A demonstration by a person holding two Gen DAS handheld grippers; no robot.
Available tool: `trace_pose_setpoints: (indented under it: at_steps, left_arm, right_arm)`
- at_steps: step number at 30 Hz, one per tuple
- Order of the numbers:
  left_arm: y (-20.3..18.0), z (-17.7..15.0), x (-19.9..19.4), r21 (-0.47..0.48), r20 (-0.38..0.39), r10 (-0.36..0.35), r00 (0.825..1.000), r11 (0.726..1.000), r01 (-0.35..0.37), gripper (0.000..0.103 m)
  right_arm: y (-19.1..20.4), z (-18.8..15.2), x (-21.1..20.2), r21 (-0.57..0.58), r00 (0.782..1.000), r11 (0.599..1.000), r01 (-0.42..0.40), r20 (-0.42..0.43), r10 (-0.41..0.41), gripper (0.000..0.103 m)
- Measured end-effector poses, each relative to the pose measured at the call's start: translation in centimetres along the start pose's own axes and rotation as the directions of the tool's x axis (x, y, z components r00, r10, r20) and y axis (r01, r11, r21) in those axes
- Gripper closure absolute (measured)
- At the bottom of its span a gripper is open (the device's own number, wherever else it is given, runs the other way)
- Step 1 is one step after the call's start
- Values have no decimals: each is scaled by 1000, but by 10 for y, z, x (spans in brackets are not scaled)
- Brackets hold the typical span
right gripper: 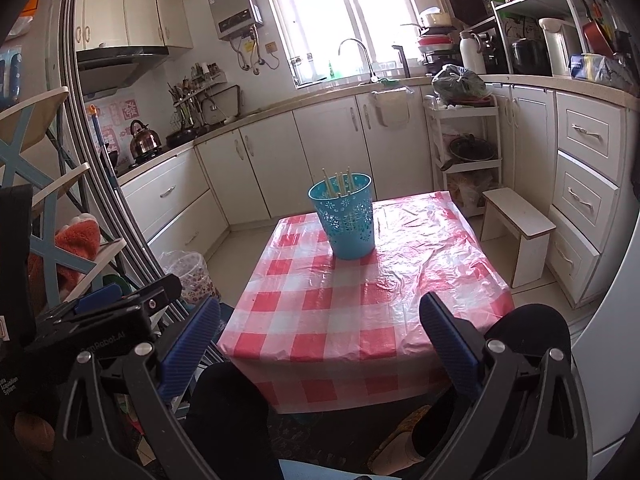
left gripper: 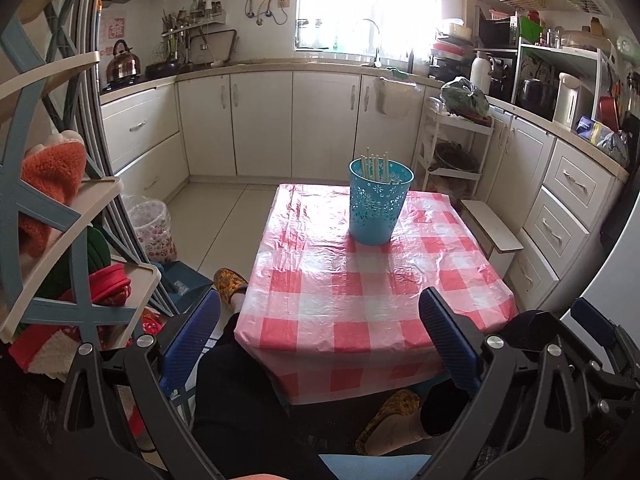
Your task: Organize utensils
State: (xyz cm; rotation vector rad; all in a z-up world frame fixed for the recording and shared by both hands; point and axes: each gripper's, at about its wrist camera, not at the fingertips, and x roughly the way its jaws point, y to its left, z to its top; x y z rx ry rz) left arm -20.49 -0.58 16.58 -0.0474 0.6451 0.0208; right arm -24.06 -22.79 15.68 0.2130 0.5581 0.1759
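Chopsticks stand gathered in a blue holder on a checked surface.

Left claw [left gripper: 320, 344] at the lower frame gapes wide, empty; the chopsticks [left gripper: 375, 166] fill the teal basket [left gripper: 378, 208] at centre of the surface [left gripper: 328, 292]; right claw [right gripper: 320, 344] likewise spread, holding nothing.

Right gripper [right gripper: 320, 344] held wide apart and empty above near edge of the table [right gripper: 400, 320], which wears a red-white checked plastic cloth. Blue perforated cup [right gripper: 346, 220] stands upright toward the far end with chopsticks [right gripper: 340, 180] sticking out of it. Left gripper [right gripper: 120, 312] visible at left edge, grip state unclear; white stool [right gripper: 520, 228] beside table on right.
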Motion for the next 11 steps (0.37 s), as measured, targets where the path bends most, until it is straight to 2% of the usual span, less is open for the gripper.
trace_pose_setpoints:
  at_steps: [7, 11]
  left_arm:
    - [-3, -4, 17, 12, -76, 3, 997, 1000, -2, 8]
    - [0, -6, 18, 7, -77, 22, 997, 1000, -22, 8]
  right_arm:
    - [2, -3, 2, -10, 1000, 1000, 13, -3, -13, 7]
    - [3, -2, 0, -12, 1000, 1000, 19, 4, -19, 7]
